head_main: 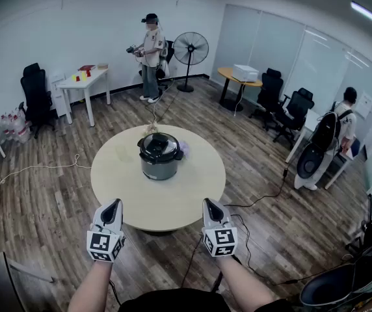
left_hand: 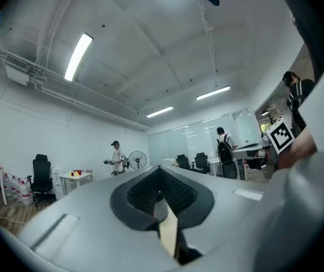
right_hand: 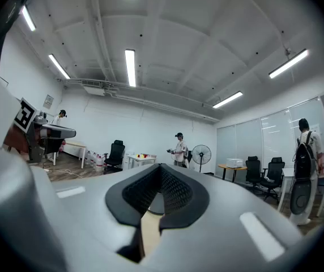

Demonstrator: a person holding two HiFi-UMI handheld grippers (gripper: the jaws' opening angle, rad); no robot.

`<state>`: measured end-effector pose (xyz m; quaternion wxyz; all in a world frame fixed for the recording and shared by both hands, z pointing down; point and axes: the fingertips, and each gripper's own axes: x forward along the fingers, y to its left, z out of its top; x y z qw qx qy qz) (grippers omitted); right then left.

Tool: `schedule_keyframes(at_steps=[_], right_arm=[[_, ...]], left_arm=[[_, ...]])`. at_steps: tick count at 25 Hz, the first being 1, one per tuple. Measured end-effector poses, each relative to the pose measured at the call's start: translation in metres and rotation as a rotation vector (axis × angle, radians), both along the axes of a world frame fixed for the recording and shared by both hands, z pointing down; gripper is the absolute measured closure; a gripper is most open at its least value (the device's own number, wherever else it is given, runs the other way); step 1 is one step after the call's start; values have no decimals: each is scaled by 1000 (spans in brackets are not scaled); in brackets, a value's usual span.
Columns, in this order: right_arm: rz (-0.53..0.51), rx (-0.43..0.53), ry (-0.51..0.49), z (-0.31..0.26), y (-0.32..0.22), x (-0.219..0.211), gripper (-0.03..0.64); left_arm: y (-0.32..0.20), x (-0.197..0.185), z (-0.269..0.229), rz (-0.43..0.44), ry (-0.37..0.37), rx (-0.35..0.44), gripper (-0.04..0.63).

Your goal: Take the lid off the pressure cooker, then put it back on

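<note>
- Grey-bodied pressure cooker [head_main: 159,160] stands upright near the middle of the round table [head_main: 118,190], its dark lid [head_main: 159,145] seated on top, so the lifting step looks not yet begun.
- Left gripper [head_main: 113,206]: jaws fully together, nothing held; in its own view the ribbed pads meet with no gap at the tips.
- Right gripper [head_main: 210,205]: jaws likewise pressed together and empty.
- Both grippers hang just short of the table's near rim, pointing roughly level toward the cooker and well apart from it.
- The relation that matters: the cooker lies straight ahead of the jaws and between them, inward of the left gripper's line and inward of the right's by about the same amount. I judge neither hand nearer.
- The lid is round, so it sets no long axis; which way its top handle runs is too small to tell here.
- Either gripper would likely need to spread its jaws and travel forward and inward over the tabletop before a grip is possible.
</note>
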<state>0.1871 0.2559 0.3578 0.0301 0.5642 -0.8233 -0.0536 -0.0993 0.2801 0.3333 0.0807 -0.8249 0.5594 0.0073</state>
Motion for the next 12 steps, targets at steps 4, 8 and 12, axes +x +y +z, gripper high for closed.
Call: schedule_keyframes(at_steps=[4,8,12], right_arm=[[-2,-2,12,2,3,2,611],[-25,-6,1,3,1,0,611],[-86,-7,-40,1,5,-4,609]], left_arm=[[3,4,3,3,2,-2,595],[0,7,5,3,2,-3,595],[1,9,8,0,0,-8,595]])
